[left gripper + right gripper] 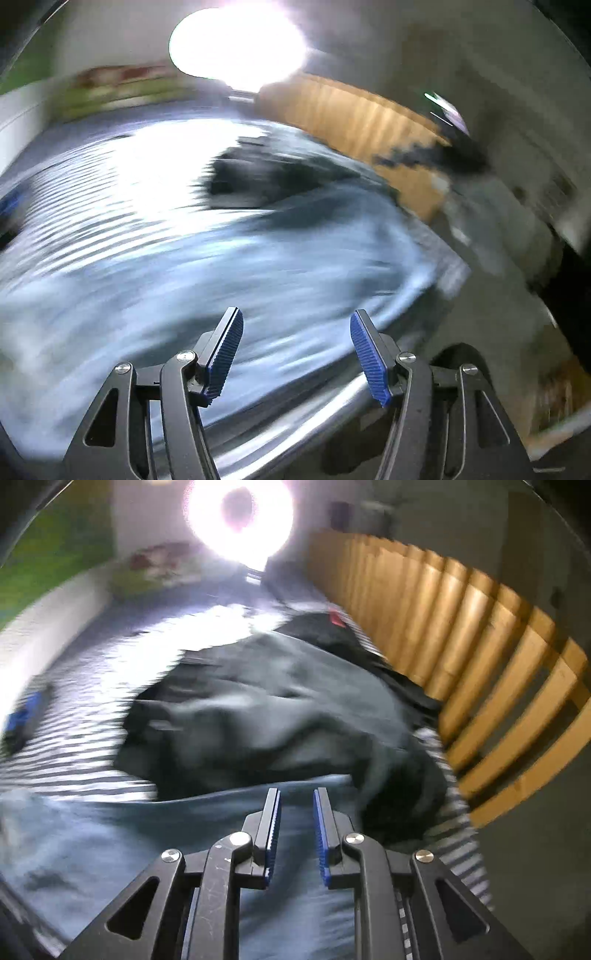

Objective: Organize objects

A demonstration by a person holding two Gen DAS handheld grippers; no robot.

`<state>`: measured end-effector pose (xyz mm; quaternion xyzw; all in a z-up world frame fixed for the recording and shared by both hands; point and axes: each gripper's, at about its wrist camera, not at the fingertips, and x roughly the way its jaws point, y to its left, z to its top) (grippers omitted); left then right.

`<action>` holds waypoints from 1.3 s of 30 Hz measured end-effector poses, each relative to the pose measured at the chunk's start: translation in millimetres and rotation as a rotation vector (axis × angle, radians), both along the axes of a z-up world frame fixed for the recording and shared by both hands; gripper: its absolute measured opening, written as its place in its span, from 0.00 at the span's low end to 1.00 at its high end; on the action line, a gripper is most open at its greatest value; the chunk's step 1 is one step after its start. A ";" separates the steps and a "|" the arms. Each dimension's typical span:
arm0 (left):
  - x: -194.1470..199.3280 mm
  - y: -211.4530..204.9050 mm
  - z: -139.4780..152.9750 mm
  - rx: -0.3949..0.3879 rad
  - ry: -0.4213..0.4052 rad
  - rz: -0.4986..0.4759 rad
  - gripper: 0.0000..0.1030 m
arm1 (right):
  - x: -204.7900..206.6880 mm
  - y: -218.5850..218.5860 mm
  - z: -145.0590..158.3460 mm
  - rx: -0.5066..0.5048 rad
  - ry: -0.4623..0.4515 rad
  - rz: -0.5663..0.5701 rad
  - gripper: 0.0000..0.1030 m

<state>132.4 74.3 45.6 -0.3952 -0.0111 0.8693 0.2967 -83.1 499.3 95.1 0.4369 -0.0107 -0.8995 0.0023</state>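
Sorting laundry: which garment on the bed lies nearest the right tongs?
The light blue garment, directly under the right tongs; the dark grey garment lies farther back.

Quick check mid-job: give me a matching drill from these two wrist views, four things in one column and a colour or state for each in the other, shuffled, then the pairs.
Things:
1. left gripper
2. right gripper
3. slatted frame
4. crumpled garment

Colour or state:
A. yellowish wood
B. jaws wide apart, nothing between them
C. dark grey, lying on the striped sheet
D. jaws only narrowly apart, nothing between them

Pairs: 1-B, 2-D, 3-A, 4-C
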 end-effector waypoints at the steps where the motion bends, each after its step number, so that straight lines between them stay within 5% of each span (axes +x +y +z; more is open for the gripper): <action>1: 1.8 -37.3 1.5 -0.011 0.008 0.079 0.63 | 3.2 -17.0 3.1 -0.018 0.001 0.038 0.19; 6: 12.3 -229.1 -6.4 -0.068 -0.013 0.499 0.67 | 28.2 -157.5 -1.4 -0.095 -0.039 0.351 0.26; 10: 13.7 -375.4 -23.9 -0.121 -0.046 0.778 0.72 | 61.3 -281.1 -21.9 -0.020 -0.061 0.626 0.31; 14: 7.6 -485.1 -45.0 -0.051 -0.132 0.929 0.77 | 98.7 -382.5 -51.0 0.031 -0.083 0.851 0.43; 17: -10.4 -528.6 -66.7 -0.048 -0.180 0.969 0.80 | 125.3 -439.4 -80.7 0.113 -0.113 0.990 0.46; 24: -45.7 -562.1 -104.9 0.030 -0.273 0.985 0.81 | 142.4 -475.0 -128.5 0.286 -0.152 1.076 0.47; 29: -58.1 -557.0 -113.1 0.023 -0.290 0.949 0.79 | 127.9 -465.4 -129.4 0.215 -0.212 1.048 0.47; 31: -59.7 -551.7 -112.3 0.009 -0.284 0.931 0.53 | 124.4 -464.1 -128.7 0.208 -0.229 1.046 0.45; 32: -61.6 -548.1 -112.2 -0.018 -0.296 0.926 0.24 | 123.9 -463.1 -128.6 0.212 -0.234 1.045 0.43; 34: -63.3 -544.2 -110.6 -0.046 -0.304 0.917 0.17 | 122.7 -463.2 -129.2 0.210 -0.249 1.038 0.21; 39: -61.3 -534.8 -85.5 -0.060 -0.252 0.903 0.09 | 111.7 -454.8 -113.4 0.161 -0.247 1.004 0.02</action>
